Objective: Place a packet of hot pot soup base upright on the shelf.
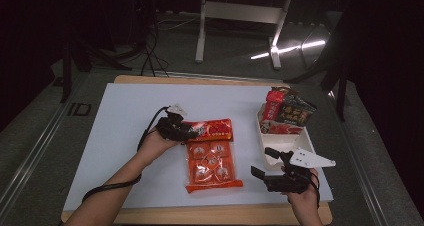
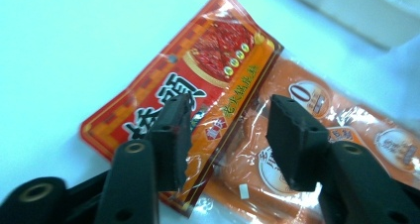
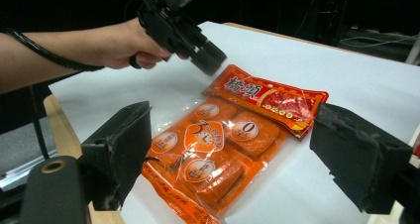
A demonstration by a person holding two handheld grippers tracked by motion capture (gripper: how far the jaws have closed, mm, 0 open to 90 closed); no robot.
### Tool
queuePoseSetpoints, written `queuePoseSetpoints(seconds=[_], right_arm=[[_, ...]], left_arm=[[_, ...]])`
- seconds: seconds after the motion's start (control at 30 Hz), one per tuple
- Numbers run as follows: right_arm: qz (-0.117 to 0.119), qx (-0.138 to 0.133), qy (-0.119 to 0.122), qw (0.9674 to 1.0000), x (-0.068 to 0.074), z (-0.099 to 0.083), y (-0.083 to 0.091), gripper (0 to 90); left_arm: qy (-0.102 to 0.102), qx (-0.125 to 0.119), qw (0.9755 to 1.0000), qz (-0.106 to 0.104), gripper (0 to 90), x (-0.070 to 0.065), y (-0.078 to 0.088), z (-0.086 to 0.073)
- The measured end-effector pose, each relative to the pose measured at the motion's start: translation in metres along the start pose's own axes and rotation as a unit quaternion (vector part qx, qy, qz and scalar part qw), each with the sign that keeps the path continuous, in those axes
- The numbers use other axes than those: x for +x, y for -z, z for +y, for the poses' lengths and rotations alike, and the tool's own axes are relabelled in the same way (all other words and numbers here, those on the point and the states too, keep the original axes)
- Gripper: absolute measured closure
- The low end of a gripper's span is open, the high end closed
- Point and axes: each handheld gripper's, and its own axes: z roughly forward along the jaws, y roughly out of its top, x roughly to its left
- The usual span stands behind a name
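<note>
Here red packet [image 2: 198, 85] lies flat just beyond left gripper [image 2: 228, 135]; fingers [image 2: 171, 135] apart, empty.

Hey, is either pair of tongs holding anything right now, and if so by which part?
Nothing is held. The left tongs stand open just above the red packet, and the right tongs are open too, well short of the orange pack.
</note>
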Motion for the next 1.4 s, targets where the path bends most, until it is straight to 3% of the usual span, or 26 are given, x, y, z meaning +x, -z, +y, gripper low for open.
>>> queuePoseSetpoints(seconds=[0.13, 0.3, 0.63, 0.83, 0.93, 0.97, 1.13, 1.17, 1.2, 1.4], right_arm=[[-0.001, 0.000, 0.002, 1.0000, 0.001, 0.000, 0.000, 16.1], [-0.001, 0.000, 0.006, 1.0000, 0.001, 0.000, -0.001, 16.1], [-0.001, 0.005, 0.007, 1.0000, 0.001, -0.001, -0.002, 16.1], [0.000, 0.006, 0.006, 1.0000, 0.000, -0.001, -0.001, 16.1], [0.000, 0.006, 0.005, 1.0000, 0.000, -0.002, -0.001, 16.1], [0.001, 0.005, 0.004, 1.0000, 0.000, -0.002, -0.001, 16.1], [0.000, 0.005, 0.002, 1.0000, -0.001, -0.002, -0.001, 16.1], [0.001, 0.005, 0.003, 1.0000, -0.001, -0.002, -0.001, 16.1], [0.001, 0.005, 0.003, 1.0000, -0.001, -0.002, 0.000, 16.1], [0.002, 0.005, 0.001, 1.0000, -0.001, -0.002, -0.001, 16.1]], left_arm=[[0.024, -0.011, 0.9996, 0.002, 41.0, 0.009, 0.009, -0.006], [0.030, -0.018, 0.9990, 0.028, 38.7, 0.016, 0.010, -0.015], [0.070, -0.012, 0.9968, 0.037, 37.6, 0.038, -0.010, -0.032], [0.085, -0.006, 0.9959, 0.030, 38.7, 0.048, -0.023, -0.036], [0.079, 0.003, 0.9965, 0.025, 43.4, 0.048, -0.027, -0.036], [0.081, 0.011, 0.9965, 0.013, 43.4, 0.048, -0.031, -0.036], [0.082, 0.013, 0.9966, 0.003, 49.8, 0.048, -0.034, -0.034], [0.077, 0.016, 0.9968, -0.010, 49.8, 0.046, -0.036, -0.033], [0.074, 0.016, 0.9971, -0.008, 54.1, 0.043, -0.037, -0.033], [0.069, 0.015, 0.9974, -0.015, 59.7, 0.037, -0.043, -0.030]])
